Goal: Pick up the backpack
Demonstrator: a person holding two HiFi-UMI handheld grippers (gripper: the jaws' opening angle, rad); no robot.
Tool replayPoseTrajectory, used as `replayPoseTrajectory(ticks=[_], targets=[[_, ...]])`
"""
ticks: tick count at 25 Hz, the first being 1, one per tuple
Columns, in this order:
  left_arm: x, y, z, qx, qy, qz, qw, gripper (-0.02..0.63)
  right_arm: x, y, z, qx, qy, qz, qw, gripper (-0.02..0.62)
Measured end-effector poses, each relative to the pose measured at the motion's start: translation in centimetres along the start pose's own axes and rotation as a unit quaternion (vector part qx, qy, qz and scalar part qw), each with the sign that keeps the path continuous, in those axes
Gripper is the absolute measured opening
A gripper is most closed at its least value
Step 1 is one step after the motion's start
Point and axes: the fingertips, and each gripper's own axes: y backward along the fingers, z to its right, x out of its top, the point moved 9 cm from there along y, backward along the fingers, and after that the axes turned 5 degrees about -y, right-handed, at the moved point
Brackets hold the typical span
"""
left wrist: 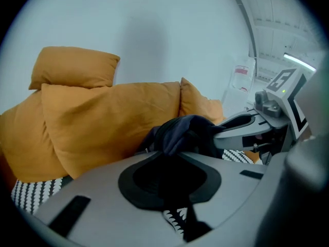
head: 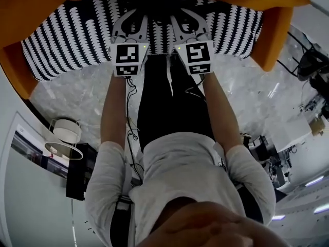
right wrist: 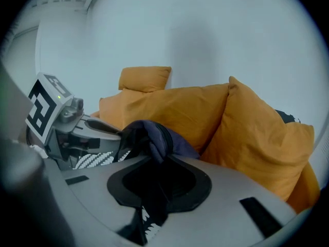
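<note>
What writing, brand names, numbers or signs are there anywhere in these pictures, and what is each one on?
No words or numbers are readable in any view.
Left marker cube and right marker cube: black-and-white square patterns, not writing.
Pale object with a red band, left gripper view: too blurred to read.
</note>
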Motion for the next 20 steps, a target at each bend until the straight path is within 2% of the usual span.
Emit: replayPoseTrajectory(ticks=[2, 7, 14, 20], targets=[[-0.6, 0.5, 0.1, 0.018, 0.011, 0.007, 0.9998, 0.064, -0.3, 0.2, -0.5, 0.003, -0.009, 0.012, 1.0, 0.08], [-1.5, 2.3, 0.7, 0.066, 0.067, 0.035, 0.9949, 0.064, -0.7, 1.2, -1.7, 0.025, -0.006, 0.026, 0.999, 0.079], [-3.2, 5.4, 1.3, 0.087, 0.078, 0.046, 0.9921, 0.063, -1.3, 2.7, -4.1, 0.044, 0.005, 0.03, 0.999, 0.078], [-3.7, 6.3, 2.8, 0.1, 0.086, 0.05, 0.99, 0.063, -1.8, 4.1, -4.3, 0.055, 0.016, 0.032, 0.998, 0.077]])
